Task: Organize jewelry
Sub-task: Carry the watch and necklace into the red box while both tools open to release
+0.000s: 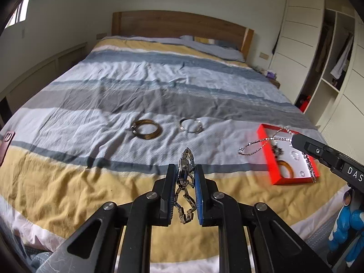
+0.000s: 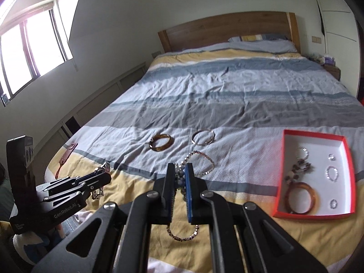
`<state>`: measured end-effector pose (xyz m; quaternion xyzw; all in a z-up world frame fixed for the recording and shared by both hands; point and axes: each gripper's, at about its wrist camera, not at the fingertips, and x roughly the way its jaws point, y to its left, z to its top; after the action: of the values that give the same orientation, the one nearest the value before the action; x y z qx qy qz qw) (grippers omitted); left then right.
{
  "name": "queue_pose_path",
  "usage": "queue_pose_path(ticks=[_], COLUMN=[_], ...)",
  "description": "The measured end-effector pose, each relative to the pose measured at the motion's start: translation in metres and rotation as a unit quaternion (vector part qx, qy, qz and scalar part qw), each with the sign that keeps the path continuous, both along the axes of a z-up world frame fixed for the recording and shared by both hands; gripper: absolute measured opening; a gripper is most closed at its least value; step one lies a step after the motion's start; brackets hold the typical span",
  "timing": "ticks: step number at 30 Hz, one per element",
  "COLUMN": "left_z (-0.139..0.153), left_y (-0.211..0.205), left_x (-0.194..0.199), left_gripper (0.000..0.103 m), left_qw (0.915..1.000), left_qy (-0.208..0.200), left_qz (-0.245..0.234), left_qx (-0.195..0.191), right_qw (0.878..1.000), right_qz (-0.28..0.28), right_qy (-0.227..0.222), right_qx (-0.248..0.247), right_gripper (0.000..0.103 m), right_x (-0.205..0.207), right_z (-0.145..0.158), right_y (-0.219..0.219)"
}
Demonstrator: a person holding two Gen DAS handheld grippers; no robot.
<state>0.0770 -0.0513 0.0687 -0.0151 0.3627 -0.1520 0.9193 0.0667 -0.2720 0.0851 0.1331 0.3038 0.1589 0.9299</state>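
**Both tongs lifted off the bed, each gripping a chain**

The left wrist view shows the left gripper (image 1: pixel 186 170) closed narrow on a metal link watch bracelet (image 1: pixel 185 182), whose links hang down between the fingers. At its right edge the right gripper (image 1: pixel 295 140) reaches in over the red box (image 1: pixel 264 141), a silver chain necklace (image 1: pixel 261 142) draped from its tip. Only the right wrist view shows the box's contents plainly: an amber bangle (image 2: pixel 300 196), a dark beaded piece (image 2: pixel 300 168) and small rings (image 2: pixel 332 173) on the white lining. It also shows the window (image 2: pixel 31 54) and the left gripper (image 2: pixel 102 177) from the side, the watch links dangling below it.

The right gripper (image 2: pixel 180 170) is pinched almost shut on the necklace (image 2: pixel 202 161), which loops out ahead of the fingers and hangs beneath them.

On the striped bedspread (image 1: pixel 91 104), around the middle of the bed, lie a brown bangle (image 1: pixel 146 129) and, just beside it, a thin silver bangle (image 1: pixel 191 125). The red box sits near the bed's right edge, toward the foot. A wooden headboard (image 1: pixel 177 26) stands at the far end, with white wardrobes (image 1: pixel 300 45) to the right.
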Motion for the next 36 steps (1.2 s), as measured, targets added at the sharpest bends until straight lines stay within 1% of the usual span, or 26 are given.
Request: queue_pose_path(ticks=[4,10,14,18,22,25,29,32,36], left_z=[0.018,0.033,0.037,0.035,0.022,0.006,-0.021,-0.047,-0.076], left_y=[-0.024,-0.080,-0.122,-0.168,-0.218,-0.247,-0.280,-0.301,-0.317], left_x=[-0.005,-0.001,0.009,0.023,0.041,0.055,0.070,0.078,0.084], left_gripper=[0.015,0.015,0.015,0.015,0.015,0.015,0.015,0.015,0.015], left_qw=[0.9996,0.9970,0.9941,0.9909,0.9869,0.9841,0.9802,0.9771,0.9741], left_qy=[-0.013,-0.018,-0.015,-0.013,-0.004,0.007,0.030,0.052,0.075], left_qz=[-0.023,-0.073,-0.105,-0.133,-0.161,-0.177,-0.195,-0.205,-0.209], left_qx=[-0.009,-0.014,-0.022,-0.019,-0.009,0.000,0.013,0.025,0.042], right_qw=[1.000,0.997,0.995,0.992,0.989,0.987,0.986,0.986,0.986], right_qz=[-0.019,-0.060,-0.093,-0.121,-0.141,-0.153,-0.165,-0.162,-0.151], right_qy=[-0.021,-0.041,-0.043,-0.035,-0.022,-0.007,0.021,0.040,0.061], right_qx=[0.000,-0.003,-0.009,-0.018,-0.029,-0.039,-0.029,-0.029,-0.032], right_gripper=[0.007,0.007,0.008,0.008,0.008,0.008,0.008,0.008,0.008], right_x=[-0.017,-0.038,-0.042,-0.037,-0.025,-0.015,-0.001,0.007,0.017], right_z=[0.017,0.034,0.035,0.026,0.009,-0.013,-0.050,-0.074,-0.104], right_y=[-0.020,-0.074,-0.115,-0.158,-0.195,-0.218,-0.245,-0.255,-0.259])
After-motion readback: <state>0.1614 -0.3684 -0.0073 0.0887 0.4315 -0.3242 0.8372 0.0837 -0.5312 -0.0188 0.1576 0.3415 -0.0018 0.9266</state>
